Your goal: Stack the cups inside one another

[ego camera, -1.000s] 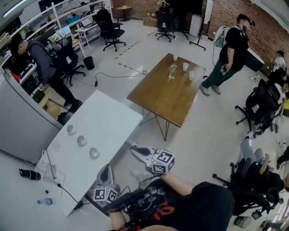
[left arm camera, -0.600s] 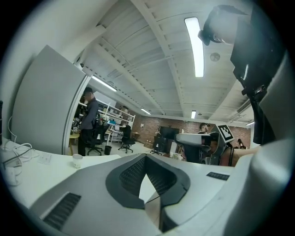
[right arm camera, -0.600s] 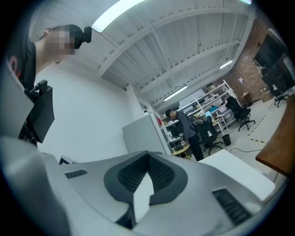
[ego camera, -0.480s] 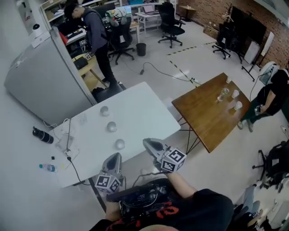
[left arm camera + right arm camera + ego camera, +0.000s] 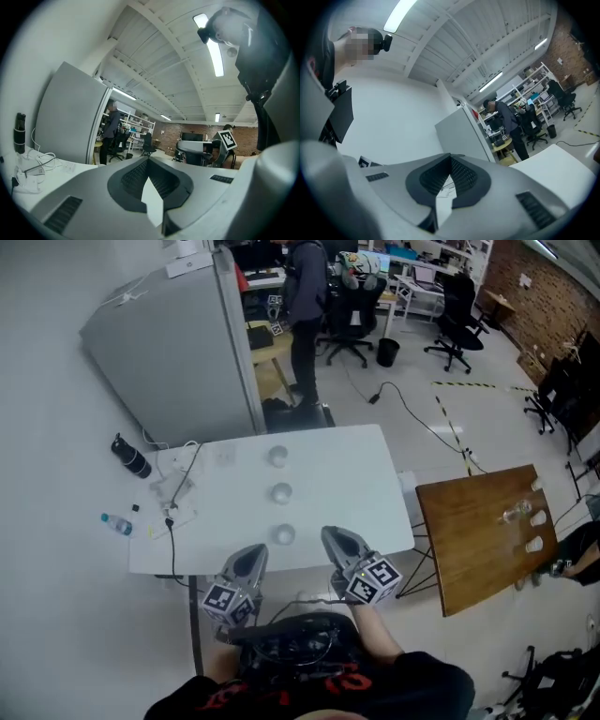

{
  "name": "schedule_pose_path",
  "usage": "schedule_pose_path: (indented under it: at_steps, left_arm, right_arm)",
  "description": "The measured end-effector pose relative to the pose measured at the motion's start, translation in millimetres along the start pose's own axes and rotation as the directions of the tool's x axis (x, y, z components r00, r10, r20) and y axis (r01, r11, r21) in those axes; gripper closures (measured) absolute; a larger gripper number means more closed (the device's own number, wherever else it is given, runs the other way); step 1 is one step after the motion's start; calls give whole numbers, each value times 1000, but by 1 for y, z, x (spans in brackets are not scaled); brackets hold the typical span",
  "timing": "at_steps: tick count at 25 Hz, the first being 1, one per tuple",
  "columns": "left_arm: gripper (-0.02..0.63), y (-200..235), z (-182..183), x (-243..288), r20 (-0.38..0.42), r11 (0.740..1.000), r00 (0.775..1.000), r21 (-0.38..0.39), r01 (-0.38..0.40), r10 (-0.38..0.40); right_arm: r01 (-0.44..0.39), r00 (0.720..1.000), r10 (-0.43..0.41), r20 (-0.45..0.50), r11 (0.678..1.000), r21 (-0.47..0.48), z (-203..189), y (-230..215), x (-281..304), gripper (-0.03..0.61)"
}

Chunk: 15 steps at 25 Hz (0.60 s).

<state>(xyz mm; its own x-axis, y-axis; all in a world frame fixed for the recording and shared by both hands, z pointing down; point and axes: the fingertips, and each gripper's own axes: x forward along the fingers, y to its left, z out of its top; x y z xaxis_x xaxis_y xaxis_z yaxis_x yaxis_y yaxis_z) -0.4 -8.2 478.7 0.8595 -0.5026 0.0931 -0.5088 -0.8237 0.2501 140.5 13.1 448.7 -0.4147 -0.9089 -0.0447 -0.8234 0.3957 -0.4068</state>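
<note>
Translucent cups (image 5: 280,492), white table (image 5: 356,474), brown wooden table (image 5: 473,540)

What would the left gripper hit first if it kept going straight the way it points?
Probably the nearest cup on the white table: the left gripper angles slightly toward it, though height and depth are unclear.

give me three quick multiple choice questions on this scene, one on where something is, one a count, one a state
1. The near row of cups stands on:
a) the wooden table
b) the white table
c) the floor

2. How many cups are in that row?
a) two
b) three
c) five

3. The right gripper is:
a) wide open
b) shut on a cup
c) shut, with nothing in it

Answers:
1 b, the head view shows them on the white top.
2 b, three stand in line.
3 c, its own view shows the jaws together and bare.
</note>
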Motion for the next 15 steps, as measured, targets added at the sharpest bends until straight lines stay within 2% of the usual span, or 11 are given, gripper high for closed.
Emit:
schedule_pose_path:
  at_steps: [11,15]
  left_arm:
    - [621,18,11,3,21,995,995,14,-101,100]
    - [621,36,5,1,12,992,992,-12,-123,123]
  right_arm:
    - [-48,997,46,-57,998,-32,1,-20,16,574]
    - [-51,996,46,-75,997,-56,-6,-20,27,574]
